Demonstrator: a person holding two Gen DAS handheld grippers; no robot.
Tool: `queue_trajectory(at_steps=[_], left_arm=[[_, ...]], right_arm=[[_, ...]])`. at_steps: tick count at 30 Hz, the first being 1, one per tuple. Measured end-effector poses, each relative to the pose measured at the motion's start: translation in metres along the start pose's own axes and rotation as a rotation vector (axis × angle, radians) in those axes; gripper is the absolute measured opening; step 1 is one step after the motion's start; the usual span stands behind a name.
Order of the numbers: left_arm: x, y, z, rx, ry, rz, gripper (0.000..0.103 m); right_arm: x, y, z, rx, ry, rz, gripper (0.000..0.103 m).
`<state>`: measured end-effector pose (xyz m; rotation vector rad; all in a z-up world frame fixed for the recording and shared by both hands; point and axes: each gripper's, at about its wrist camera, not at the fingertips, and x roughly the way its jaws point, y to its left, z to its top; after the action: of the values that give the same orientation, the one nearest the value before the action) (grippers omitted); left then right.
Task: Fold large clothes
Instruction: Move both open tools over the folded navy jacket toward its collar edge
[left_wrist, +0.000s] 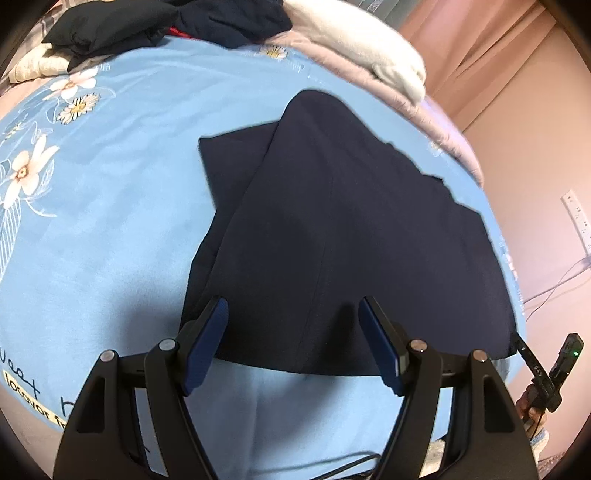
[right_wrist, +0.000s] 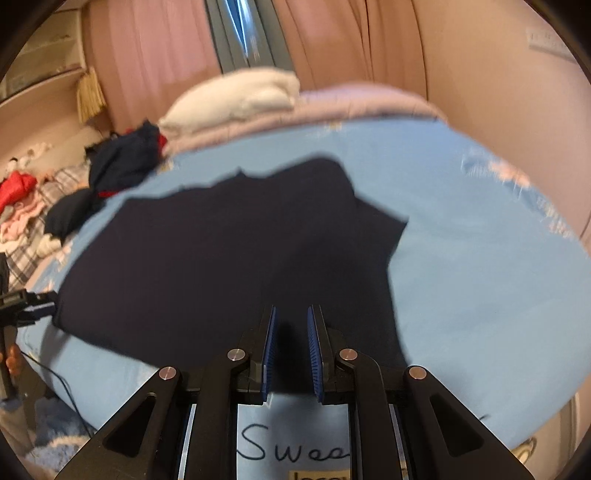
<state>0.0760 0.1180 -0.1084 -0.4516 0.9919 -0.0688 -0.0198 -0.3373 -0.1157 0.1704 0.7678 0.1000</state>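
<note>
Left wrist view has the navy garment (left_wrist: 332, 229) lying flat on the light blue bedsheet (left_wrist: 110, 229), and I'd say we're partway through: one layer is already turned over on top of another, with a strip of the lower layer poking out along the left side, so at least one fold looks done. It's still a fairly big shape though, so my guess is another fold or two to get it compact. My left gripper (left_wrist: 293, 339) is spread wide with nothing between the pads, hovering over the near hem. On the right wrist view the right gripper (right_wrist: 291, 347) has its jaws drawn in to a narrow gap, and as far as I can see nothing's pinched in there, it's just sitting above the near edge of the cloth. Fabric looks dark, smooth, plain, with a faint seam running lengthwise and an uneven far edge. Unsorted dark clothes (left_wrist: 177, 22) and a white blanket (left_wrist: 369, 48) sit at the far end of the bed.
</note>
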Motion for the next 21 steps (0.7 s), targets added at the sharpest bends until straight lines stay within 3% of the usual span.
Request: queue_trajectory(at_steps=[3, 8, 11, 15, 21], left_arm=[[0.008, 0.008, -0.003, -0.005, 0.029, -0.010, 0.073], [-0.001, 0.010, -0.001, -0.015, 0.034, -0.036, 0.073], [-0.017, 0.021, 0.001, -0.053, -0.006, -0.069, 0.074], [-0.026, 0.047, 0.010, -0.157, -0.053, -0.115, 0.082], [-0.008, 0.063, 0.026, -0.214, -0.019, -0.202, 0.082]], right_arm=[[0.013, -0.006, -0.011, 0.022, 0.041, 0.009, 0.015], [0.001, -0.004, -0.008, 0.050, 0.054, 0.015, 0.017], [-0.017, 0.007, -0.008, 0.027, 0.001, 0.040, 0.042], [-0.025, 0.024, -0.003, 0.006, -0.036, 0.104, 0.043], [-0.011, 0.056, 0.008, -0.038, -0.021, 0.173, 0.043]])
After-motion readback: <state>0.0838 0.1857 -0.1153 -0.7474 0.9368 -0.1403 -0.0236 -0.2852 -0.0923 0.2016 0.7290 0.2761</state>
